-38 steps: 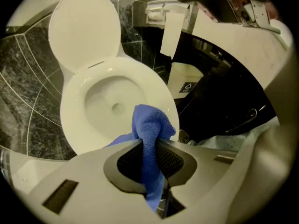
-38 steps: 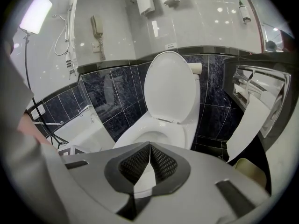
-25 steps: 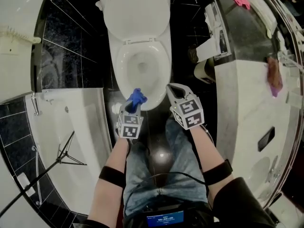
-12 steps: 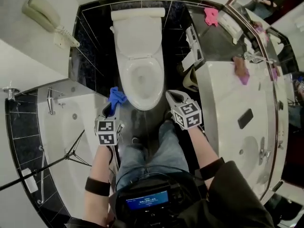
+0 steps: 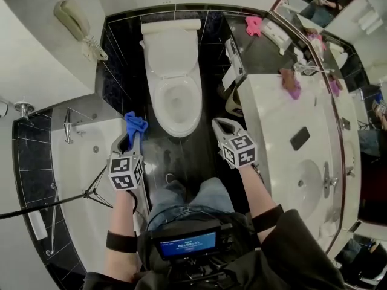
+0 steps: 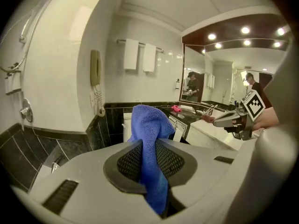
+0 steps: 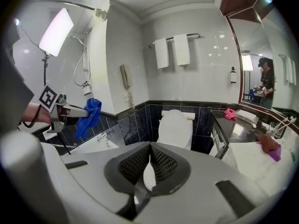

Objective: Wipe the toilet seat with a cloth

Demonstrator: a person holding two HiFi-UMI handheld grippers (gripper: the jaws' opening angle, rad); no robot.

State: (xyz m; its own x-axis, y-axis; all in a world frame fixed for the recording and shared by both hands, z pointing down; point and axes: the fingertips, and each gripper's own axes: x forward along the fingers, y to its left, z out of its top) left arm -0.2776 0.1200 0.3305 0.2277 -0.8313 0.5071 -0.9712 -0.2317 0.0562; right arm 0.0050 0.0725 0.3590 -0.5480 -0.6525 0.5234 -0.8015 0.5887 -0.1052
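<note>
Left gripper (image 5: 129, 136), jaws pinching a crumpled blue microfibre cloth (image 5: 135, 124), hangs over the white bathtub's (image 5: 78, 162) edge. The white oval toilet seat (image 5: 158, 109) lies just to its right, long axis running near to far, lid (image 5: 172, 50) raised. Right of the seat, the right gripper (image 5: 216, 123) shows jaws pressed together, empty, about equally near.

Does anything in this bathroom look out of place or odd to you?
Yes: a black tripod light stand appears to stand inside the white bathtub, an odd place for lighting gear. A crumpled brown and pink rag also lies loose on the white marble vanity top. Nothing looks spilled or broken.
</note>
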